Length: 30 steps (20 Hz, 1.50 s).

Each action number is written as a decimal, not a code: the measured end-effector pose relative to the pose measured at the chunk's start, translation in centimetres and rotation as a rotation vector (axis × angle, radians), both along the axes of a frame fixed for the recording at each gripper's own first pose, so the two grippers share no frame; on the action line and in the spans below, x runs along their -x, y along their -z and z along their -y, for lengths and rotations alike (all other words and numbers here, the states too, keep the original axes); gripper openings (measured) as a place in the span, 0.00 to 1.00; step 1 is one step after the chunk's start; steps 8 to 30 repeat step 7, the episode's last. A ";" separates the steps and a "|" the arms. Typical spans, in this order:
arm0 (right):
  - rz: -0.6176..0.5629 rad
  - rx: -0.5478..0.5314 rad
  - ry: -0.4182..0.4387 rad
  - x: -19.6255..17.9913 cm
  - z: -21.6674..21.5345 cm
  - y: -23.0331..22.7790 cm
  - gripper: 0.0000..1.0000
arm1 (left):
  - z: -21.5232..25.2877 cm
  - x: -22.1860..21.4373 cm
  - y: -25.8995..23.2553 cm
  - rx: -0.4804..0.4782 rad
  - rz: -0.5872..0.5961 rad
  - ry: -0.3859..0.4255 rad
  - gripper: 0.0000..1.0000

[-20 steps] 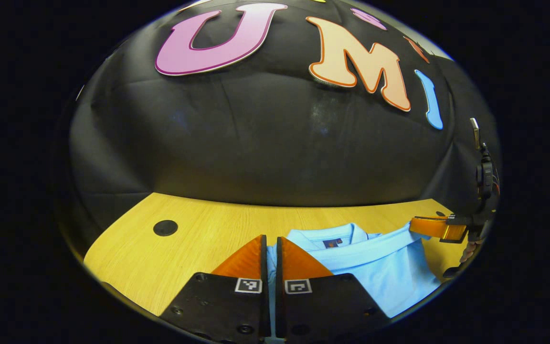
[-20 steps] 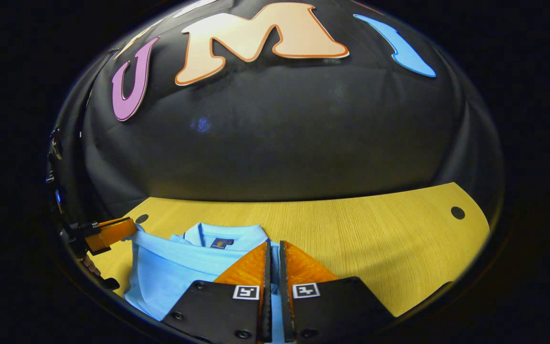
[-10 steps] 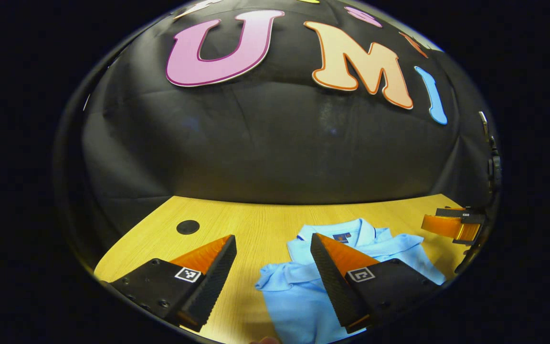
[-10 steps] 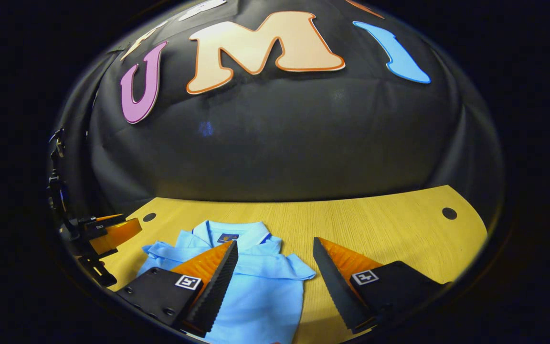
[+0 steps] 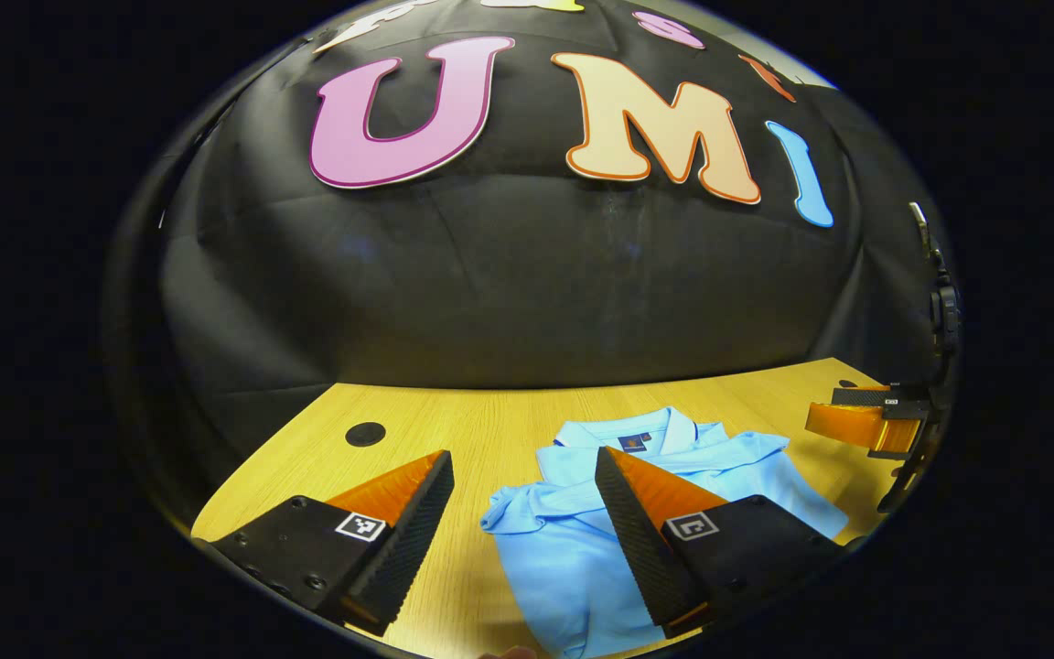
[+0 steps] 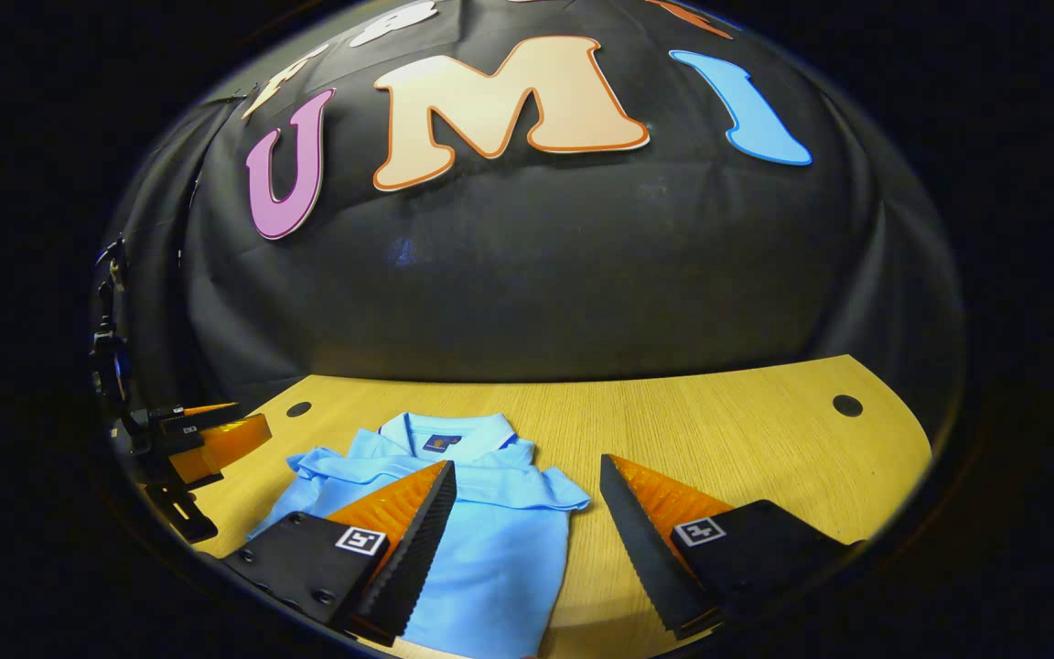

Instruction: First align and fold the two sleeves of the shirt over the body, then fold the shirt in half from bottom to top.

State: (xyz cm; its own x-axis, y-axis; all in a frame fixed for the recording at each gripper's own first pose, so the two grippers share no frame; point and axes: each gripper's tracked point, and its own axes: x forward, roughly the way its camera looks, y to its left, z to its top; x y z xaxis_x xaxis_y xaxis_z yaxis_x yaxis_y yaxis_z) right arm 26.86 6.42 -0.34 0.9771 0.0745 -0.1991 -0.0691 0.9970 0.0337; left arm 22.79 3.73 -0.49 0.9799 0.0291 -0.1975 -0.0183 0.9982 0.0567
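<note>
Both grippers have let go since a second ago: back then each one was pinched tight on light blue cloth, and now I have them spread wide and lifted clear of it. From my left gripper (image 5: 522, 513) I see its two fingers standing far apart with nothing between them but tabletop and cloth; neither finger touches the shirt (image 5: 582, 540). My right gripper (image 6: 527, 517) is just as wide open and holds nothing.

In the right gripper view the shirt (image 6: 490, 540) lies flat on the wooden table (image 6: 747, 439), folded into a compact block with its collar (image 6: 445, 430) turned toward the far edge by the black cloth wall. It sits toward the table's left half, nearer the front edge than the back. Two short sleeve ends poke out at either side just below the collar, lying over the body.

A small dark round hole (image 6: 847, 405) marks the table's far right corner, and another (image 5: 365, 434) sits near the far left corner.

At the right edge of the left gripper view I can see my other gripper hovering beside the shirt, apart from it.
</note>
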 end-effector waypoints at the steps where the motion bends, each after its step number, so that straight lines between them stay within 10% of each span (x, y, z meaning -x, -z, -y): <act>1: -0.001 0.003 -0.001 0.1 0.0 0.1 0.98 | 0.0 0.2 0.0 0.001 -0.002 -0.001 0.94; 30: 0.005 0.014 0.004 0.3 0.1 0.1 0.98 | 0.0 0.5 0.2 0.007 -0.016 -0.005 0.94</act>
